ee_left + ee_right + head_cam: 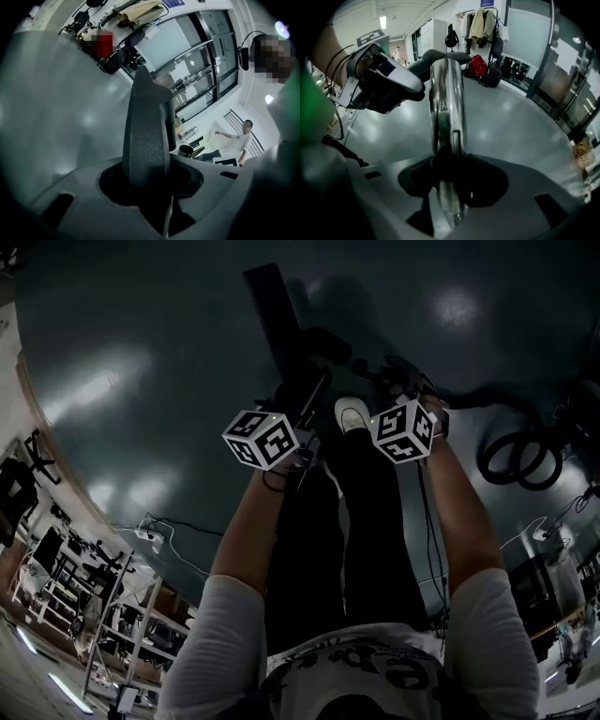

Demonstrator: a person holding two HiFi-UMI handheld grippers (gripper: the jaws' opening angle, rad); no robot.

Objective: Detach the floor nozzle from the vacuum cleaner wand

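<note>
In the head view the black floor nozzle (270, 307) hangs over the dark floor ahead of both grippers. My left gripper (298, 395) is shut on the nozzle's black ribbed neck (145, 126), which rises straight out of its jaws in the left gripper view. My right gripper (447, 157) is shut on the shiny chrome wand (446, 103). The wand runs up to a black elbow (440, 57) that bends left toward the left gripper (382, 79). In the head view the right gripper (392, 385) sits just right of the left one. The pads themselves are hidden.
My white shoe (352, 414) stands on the floor between the grippers. Coiled black hoses (516, 454) lie to the right, and cables and shelving (103, 615) to the lower left. A coat rack (480, 26) and red bag (477, 65) stand behind. A seated person (236, 140) is by the windows.
</note>
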